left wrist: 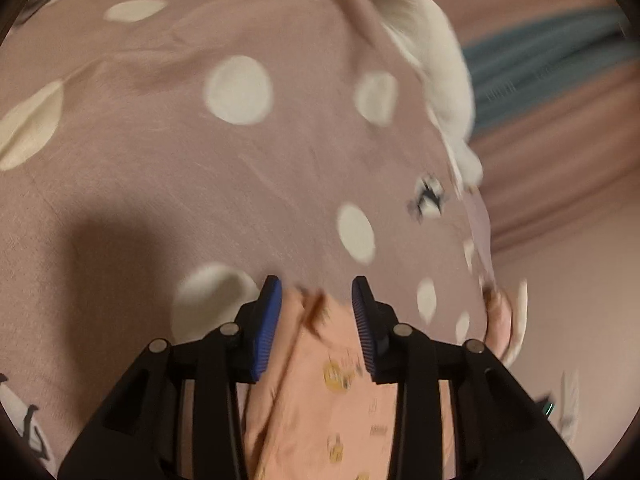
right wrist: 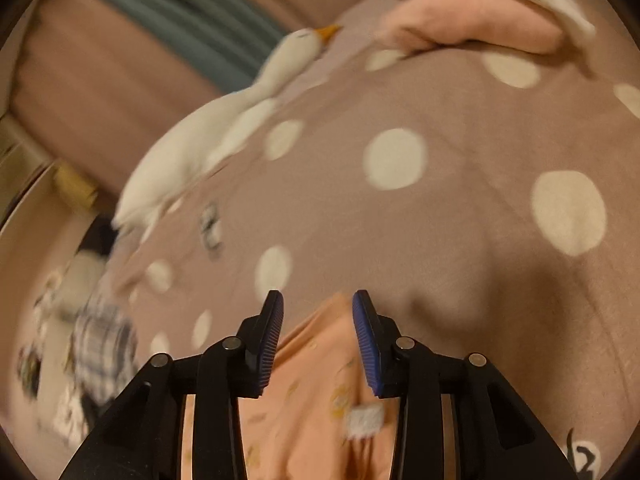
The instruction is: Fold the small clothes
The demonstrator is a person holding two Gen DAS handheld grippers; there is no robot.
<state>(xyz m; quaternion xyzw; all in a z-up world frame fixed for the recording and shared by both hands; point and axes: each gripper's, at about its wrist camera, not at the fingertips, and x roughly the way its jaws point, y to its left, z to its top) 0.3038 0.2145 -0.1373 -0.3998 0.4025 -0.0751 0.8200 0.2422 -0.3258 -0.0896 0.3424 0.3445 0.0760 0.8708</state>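
A small peach garment (left wrist: 320, 380) with yellow prints lies on a pink bedspread with white dots (left wrist: 200, 180). My left gripper (left wrist: 317, 286) is open, its blue pads on either side of the garment's edge. In the right wrist view the same peach garment (right wrist: 316, 392) shows a white label. My right gripper (right wrist: 318, 300) is open over the garment's corner, pads apart on either side of it. Both views are motion-blurred.
A white goose plush (right wrist: 208, 136) lies on the bedspread (right wrist: 440, 220); it also shows in the left wrist view (left wrist: 436, 64). Pink and white folded cloths (right wrist: 480, 20) lie at the far edge. A checked cloth (right wrist: 104, 348) and clutter lie off the bed's left side.
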